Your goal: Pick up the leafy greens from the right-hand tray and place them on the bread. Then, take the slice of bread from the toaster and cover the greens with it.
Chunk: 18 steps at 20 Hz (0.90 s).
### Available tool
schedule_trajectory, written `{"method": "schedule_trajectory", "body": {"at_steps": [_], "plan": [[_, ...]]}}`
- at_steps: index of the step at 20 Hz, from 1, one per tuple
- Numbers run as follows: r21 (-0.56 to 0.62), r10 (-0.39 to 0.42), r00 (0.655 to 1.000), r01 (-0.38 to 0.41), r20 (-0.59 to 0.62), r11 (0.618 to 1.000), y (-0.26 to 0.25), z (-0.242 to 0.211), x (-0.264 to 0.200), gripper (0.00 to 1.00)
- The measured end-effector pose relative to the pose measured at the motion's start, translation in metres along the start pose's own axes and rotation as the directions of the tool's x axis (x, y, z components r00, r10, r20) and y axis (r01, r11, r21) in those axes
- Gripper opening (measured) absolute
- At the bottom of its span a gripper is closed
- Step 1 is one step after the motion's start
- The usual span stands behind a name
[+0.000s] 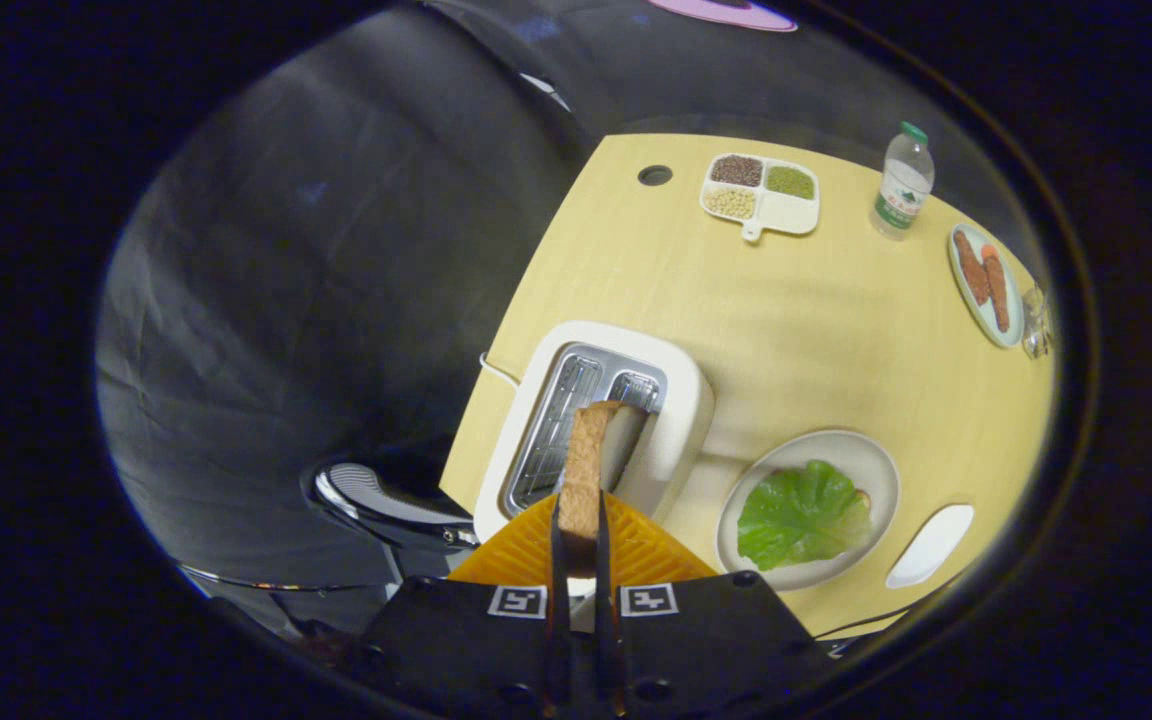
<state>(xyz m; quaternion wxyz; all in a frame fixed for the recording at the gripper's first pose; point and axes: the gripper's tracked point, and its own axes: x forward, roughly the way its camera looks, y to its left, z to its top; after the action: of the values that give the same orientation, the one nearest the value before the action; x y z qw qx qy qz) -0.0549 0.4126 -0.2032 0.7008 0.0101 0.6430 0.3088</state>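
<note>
Pale wood makes up the counter [816, 330], which carries one white toaster [681, 400] with two slots. One slice of bread [591, 465] stands on edge, pinched between the two fingers of the hand-held gripper [581, 535], which sits narrow with both fingers pressed on the crust. The slice is above the toaster's right slot; whether its far end still touches the slot cannot be told.

Just right of the toaster sits one round plate [871, 455] holding one green leaf [801, 515] spread flat; a small brown corner of the bread beneath [863, 496] peeks out at the leaf's right edge. Beside the plate, to its right, lies one small white oblong tray [931, 545].

Well beyond the fingers, at the counter's far side, are one white divided dish [786, 212] with four compartments, three of them filled with grains, one clear bottle [903, 183] with a green cap, and one oval plate [961, 270] carrying two sausages [984, 285].
</note>
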Motion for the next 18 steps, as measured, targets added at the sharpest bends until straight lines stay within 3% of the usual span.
{"method": "schedule_trajectory", "body": {"at_steps": [4, 9, 13, 18], "plan": [[0.074, 0.086, 0.995, -0.09, 0.054, 0.993, 0.005, 0.008, -0.038, 0.13], [0.167, 0.194, 0.964, -0.225, 0.181, 0.96, -0.009, 0.027, -0.094, 0.13], [0.173, 0.173, 0.954, -0.218, 0.244, 0.96, -0.054, 0.018, -0.114, 0.13], [0.215, 0.146, 0.952, -0.207, 0.268, 0.955, -0.118, -0.017, -0.099, 0.13]]}}
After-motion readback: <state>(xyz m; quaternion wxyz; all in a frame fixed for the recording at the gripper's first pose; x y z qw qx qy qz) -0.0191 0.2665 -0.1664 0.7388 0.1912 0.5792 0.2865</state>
